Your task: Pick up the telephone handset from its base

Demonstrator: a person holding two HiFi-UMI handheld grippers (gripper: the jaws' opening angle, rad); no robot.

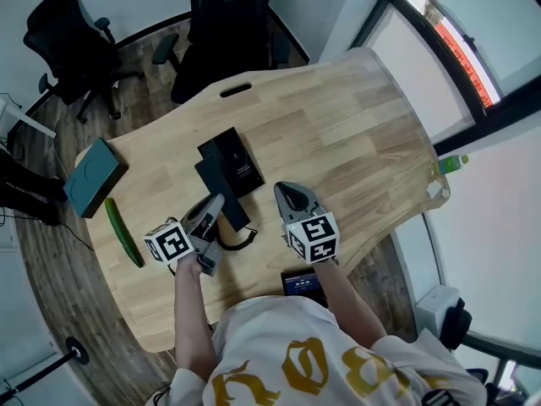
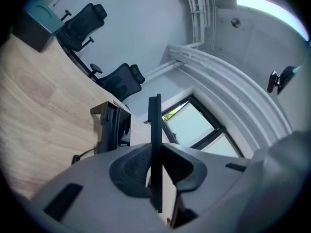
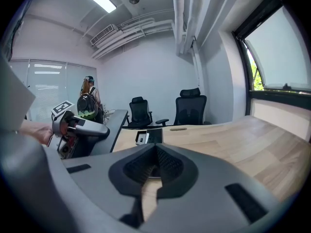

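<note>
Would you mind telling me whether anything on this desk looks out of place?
A cucumber lies on the wooden desk near its left edge, beside a teal box. Food looks odd among office things; nothing appears spilled or damaged.

The left gripper (image 1: pixel 215 204) is covering part of the handset (image 1: pixel 238 215) just off the telephone base (image 1: pixel 232 159). Farther from that base, a forearm (image 1: pixel 342 288) is half-hiding a dark device (image 1: pixel 300 282).
</note>
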